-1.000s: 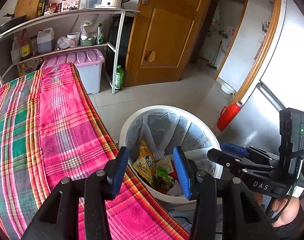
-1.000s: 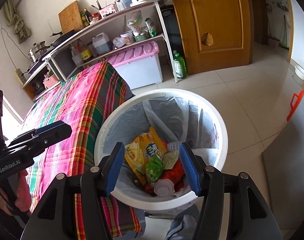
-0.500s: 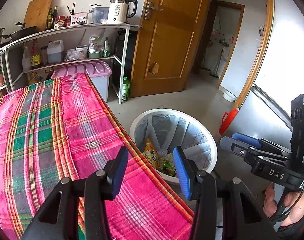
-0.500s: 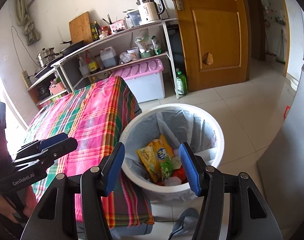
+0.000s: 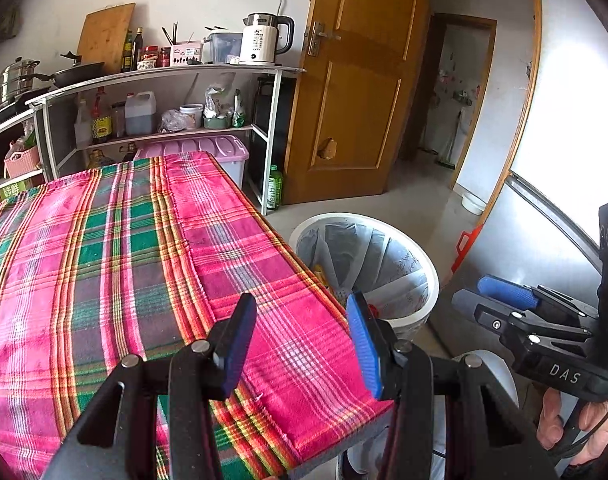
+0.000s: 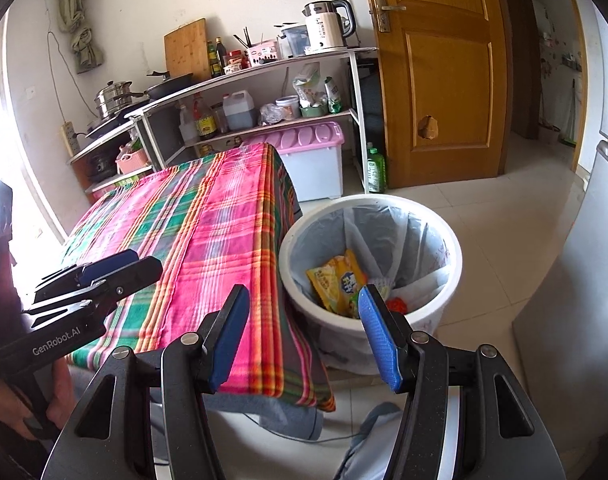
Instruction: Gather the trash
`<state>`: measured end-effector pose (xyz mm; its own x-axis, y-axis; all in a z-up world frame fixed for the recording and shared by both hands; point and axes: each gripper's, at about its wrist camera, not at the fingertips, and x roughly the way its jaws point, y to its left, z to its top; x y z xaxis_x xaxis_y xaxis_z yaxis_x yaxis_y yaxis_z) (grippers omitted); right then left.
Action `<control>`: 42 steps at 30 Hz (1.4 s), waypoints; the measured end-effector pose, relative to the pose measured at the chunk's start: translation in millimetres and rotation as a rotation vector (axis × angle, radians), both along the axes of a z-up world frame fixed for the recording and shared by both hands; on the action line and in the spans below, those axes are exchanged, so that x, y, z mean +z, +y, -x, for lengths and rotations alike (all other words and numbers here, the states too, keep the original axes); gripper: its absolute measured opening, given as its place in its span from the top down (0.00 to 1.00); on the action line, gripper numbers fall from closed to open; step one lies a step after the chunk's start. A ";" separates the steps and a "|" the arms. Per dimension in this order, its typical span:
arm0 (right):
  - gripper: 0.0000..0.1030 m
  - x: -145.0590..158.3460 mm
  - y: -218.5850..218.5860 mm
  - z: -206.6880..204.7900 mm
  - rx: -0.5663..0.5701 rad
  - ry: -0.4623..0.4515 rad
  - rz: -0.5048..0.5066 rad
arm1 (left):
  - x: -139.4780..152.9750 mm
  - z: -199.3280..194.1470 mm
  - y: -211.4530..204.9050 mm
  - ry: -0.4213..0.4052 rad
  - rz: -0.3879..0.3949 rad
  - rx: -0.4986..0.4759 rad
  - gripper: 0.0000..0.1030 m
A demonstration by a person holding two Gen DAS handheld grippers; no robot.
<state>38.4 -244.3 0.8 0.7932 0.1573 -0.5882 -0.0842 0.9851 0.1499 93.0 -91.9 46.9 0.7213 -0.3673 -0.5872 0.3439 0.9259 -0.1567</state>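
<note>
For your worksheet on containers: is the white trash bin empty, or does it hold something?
It holds something: the white trash bin has a yellow snack wrapper lying inside.

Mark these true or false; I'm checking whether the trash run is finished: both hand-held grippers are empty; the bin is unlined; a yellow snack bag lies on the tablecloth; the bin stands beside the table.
1. Both the left hand-held gripper and the right hand-held gripper are empty. True.
2. The bin is unlined. False: a plastic liner sits inside it.
3. A yellow snack bag lies on the tablecloth. False: it is in the bin.
4. The bin stands beside the table. True.
</note>
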 end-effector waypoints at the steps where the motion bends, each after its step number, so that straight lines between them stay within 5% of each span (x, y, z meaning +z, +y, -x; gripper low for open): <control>1: 0.44 -0.8 2.6 6.1 -0.005 -0.005 0.011 | -0.4 3.9 1.1 -0.004 -0.001 0.003 0.52; 17: 0.44 -9.9 17.1 52.7 -0.025 -0.042 0.067 | -10.3 50.3 6.6 -0.030 -0.020 0.016 0.50; 42: 0.44 -10.3 19.7 59.3 -0.022 -0.053 0.074 | -12.4 57.3 1.8 -0.037 -0.018 0.015 0.50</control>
<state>-20.9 -224.6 -9.5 0.8263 0.0971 -0.5548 -0.0685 0.9950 0.0721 35.7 -90.1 34.4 0.7480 -0.3458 -0.5666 0.3350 0.9336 -0.1275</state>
